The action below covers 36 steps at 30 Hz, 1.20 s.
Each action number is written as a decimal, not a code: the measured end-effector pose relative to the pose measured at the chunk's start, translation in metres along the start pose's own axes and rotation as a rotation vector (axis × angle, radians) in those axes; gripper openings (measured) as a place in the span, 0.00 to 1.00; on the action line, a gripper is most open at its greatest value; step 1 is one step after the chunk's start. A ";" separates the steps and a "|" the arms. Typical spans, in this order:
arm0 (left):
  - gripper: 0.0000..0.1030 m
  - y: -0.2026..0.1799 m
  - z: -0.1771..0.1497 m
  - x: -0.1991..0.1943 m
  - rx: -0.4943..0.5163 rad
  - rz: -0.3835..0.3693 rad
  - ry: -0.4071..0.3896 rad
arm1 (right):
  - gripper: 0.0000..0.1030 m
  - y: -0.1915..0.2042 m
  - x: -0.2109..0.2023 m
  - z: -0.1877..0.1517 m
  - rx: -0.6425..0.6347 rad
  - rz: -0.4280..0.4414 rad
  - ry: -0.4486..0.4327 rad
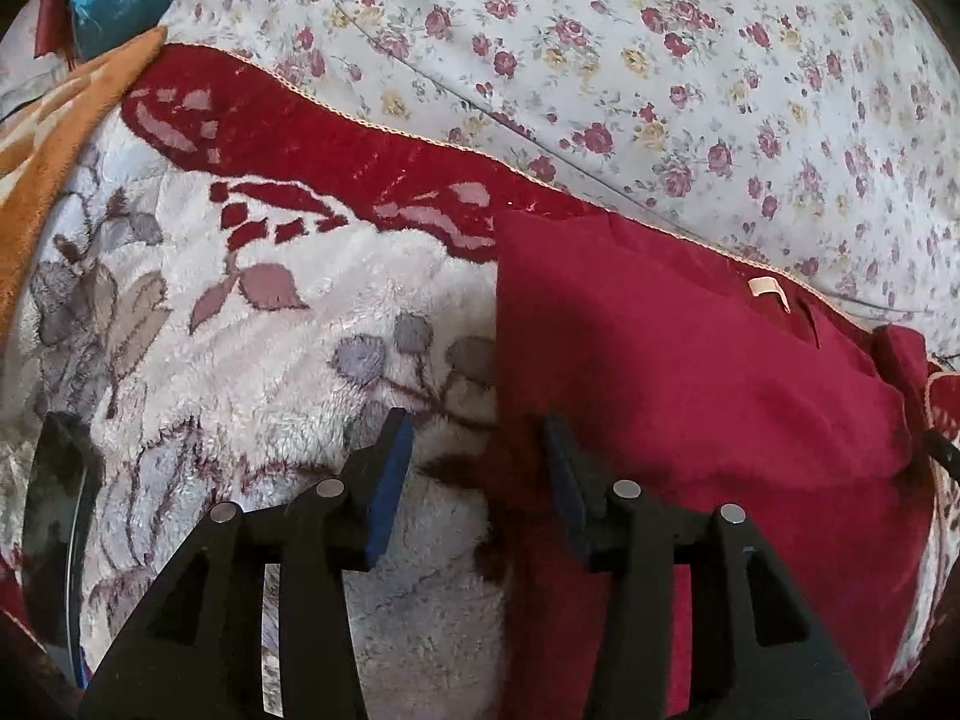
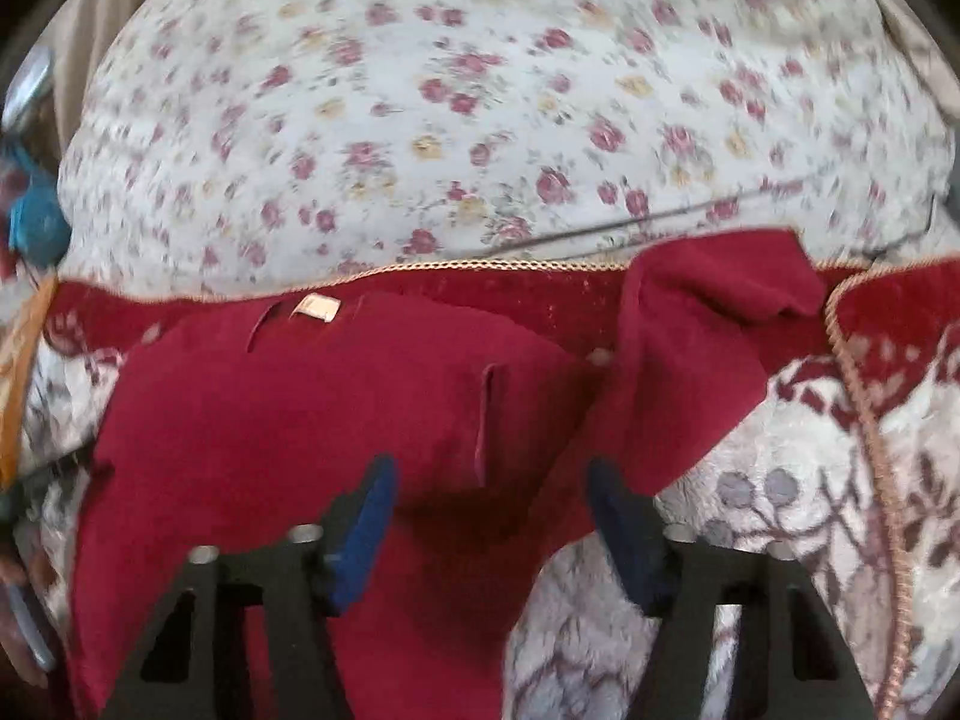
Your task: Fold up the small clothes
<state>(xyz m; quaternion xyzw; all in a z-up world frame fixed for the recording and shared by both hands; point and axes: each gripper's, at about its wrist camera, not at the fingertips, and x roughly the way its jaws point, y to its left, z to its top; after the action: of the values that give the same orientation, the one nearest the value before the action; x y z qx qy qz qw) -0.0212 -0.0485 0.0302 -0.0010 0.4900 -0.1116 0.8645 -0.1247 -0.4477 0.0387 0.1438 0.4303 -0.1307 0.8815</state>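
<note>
Beyond both tongs spreads the pale floral-print cotton sheet of the bed. Nearer, and directly beneath them, lies the fluffy cream blanket with a dark red leaf-patterned border and gold corded edge. On that blanket rests the task's piece, a small dark red knit garment with a cream neck label.

In the left view the garment lies to the right of and ahead of the left tongs. Its straight left edge runs down roughly between the two blue pads. These tongs stand partly open and grip nothing; the right-hand pad sits over the cloth's edge, the left-hand one over bare blanket.

In the right view the garment fills the space ahead of the right tongs, with one sleeve flung out rumpled ahead and to the right. These tongs also stand about half open with nothing clamped. The picture is smeared, so whether the pads brush the cloth I cannot tell.

The main risk, as I judge it, is colour. Garment and blanket border are nearly the same red, so a pinch near the far edge could catch blanket pile along with the cloth and drag both. The plush surface may also grip the knit, so a fold drawn across it could bunch rather than slide. The crumpled sleeve, if not laid flat first, would leave a lump inside the fold. A pinch taken too shallow at the edge may slip out mid-lift.
</note>
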 end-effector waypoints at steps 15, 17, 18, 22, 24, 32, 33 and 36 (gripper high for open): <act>0.43 -0.013 -0.003 0.002 0.063 0.069 -0.035 | 0.06 0.014 0.033 0.007 -0.156 -0.125 -0.004; 0.43 -0.013 -0.003 0.001 0.064 0.069 -0.034 | 0.06 0.007 0.043 0.001 -0.136 -0.123 0.027; 0.43 -0.013 -0.003 0.001 0.061 0.068 -0.033 | 0.06 0.001 0.049 0.000 -0.104 -0.098 0.045; 0.43 -0.015 -0.003 -0.002 0.058 0.067 -0.041 | 0.06 -0.014 0.032 0.005 0.016 -0.022 0.054; 0.43 -0.016 -0.002 -0.011 0.060 0.061 -0.073 | 0.07 -0.013 0.017 0.007 0.014 -0.019 0.034; 0.43 -0.033 -0.002 -0.038 0.073 -0.115 -0.183 | 0.49 -0.035 -0.026 0.005 0.032 -0.075 -0.030; 0.43 -0.040 -0.002 -0.034 0.095 -0.113 -0.164 | 0.49 -0.044 -0.027 0.005 0.047 -0.093 -0.040; 0.43 -0.055 -0.006 -0.014 0.135 -0.101 -0.087 | 0.49 -0.078 -0.026 0.006 0.164 -0.097 -0.045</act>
<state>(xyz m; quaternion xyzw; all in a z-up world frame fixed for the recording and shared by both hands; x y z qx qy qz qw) -0.0434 -0.0987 0.0452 0.0277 0.4427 -0.1878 0.8764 -0.1639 -0.5194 0.0520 0.1918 0.4046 -0.2112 0.8689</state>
